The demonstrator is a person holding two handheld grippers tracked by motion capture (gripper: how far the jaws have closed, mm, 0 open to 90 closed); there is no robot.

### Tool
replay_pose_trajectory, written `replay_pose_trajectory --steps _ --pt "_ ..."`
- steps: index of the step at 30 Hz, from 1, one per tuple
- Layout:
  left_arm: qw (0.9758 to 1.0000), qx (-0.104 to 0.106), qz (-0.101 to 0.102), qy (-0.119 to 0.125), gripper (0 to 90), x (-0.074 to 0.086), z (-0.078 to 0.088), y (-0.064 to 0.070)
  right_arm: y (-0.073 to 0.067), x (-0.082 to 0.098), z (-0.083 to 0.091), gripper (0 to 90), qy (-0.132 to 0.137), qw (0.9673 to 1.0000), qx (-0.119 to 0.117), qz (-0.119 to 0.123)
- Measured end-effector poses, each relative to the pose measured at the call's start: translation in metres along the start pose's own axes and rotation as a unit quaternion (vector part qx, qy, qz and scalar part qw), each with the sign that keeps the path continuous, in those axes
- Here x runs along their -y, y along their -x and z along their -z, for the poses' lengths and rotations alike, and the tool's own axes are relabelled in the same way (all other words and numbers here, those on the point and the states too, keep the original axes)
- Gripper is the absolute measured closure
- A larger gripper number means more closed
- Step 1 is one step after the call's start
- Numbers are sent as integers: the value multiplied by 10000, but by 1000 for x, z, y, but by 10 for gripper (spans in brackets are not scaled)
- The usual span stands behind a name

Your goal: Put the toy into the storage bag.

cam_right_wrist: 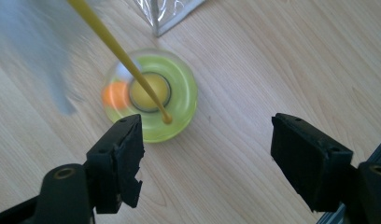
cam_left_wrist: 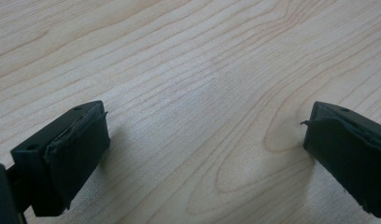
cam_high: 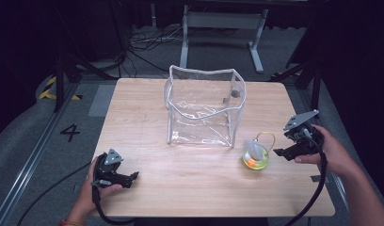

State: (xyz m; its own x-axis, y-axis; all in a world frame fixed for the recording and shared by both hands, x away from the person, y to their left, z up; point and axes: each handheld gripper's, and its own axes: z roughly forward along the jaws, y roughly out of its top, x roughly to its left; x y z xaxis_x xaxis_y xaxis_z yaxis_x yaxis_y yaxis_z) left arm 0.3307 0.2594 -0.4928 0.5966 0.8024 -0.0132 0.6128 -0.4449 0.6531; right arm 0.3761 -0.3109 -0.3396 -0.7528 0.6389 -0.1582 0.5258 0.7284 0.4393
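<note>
Table (cam_high: 148, 188) carried a clear bag (cam_high: 204, 106) mid-back, toy (cam_high: 256, 155) near the right edge. Right gripper (cam_high: 285, 151) gaped empty beside it; left gripper (cam_high: 133, 178) idle, open too. Toy's yellow loop (cam_high: 268, 139) looked snaggy, might tip it.

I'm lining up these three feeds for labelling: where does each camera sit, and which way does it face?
High view: above the person's side, facing forward and down on the wooden table; shows both hands, left gripper, right gripper, clear bag.
Left gripper view: rides the left gripper, facing down at bare table; its two jaws stand wide apart.
Right gripper view: rides the right gripper, facing down at the yellow-green toy; open jaws.
Shared: high and right gripper views both show the toy and bag corner.
</note>
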Motion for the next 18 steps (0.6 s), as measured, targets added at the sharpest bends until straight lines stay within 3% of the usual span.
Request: replay_pose_trajectory --steps 9,18 --pt "10000 0 1 0 5 0 0 0 -4 -16 6 270 -50 9998 42 167" --pt "10000 8 23 -5 5 0 0 0 -2 -28 4 423 -184 9994 86 266"
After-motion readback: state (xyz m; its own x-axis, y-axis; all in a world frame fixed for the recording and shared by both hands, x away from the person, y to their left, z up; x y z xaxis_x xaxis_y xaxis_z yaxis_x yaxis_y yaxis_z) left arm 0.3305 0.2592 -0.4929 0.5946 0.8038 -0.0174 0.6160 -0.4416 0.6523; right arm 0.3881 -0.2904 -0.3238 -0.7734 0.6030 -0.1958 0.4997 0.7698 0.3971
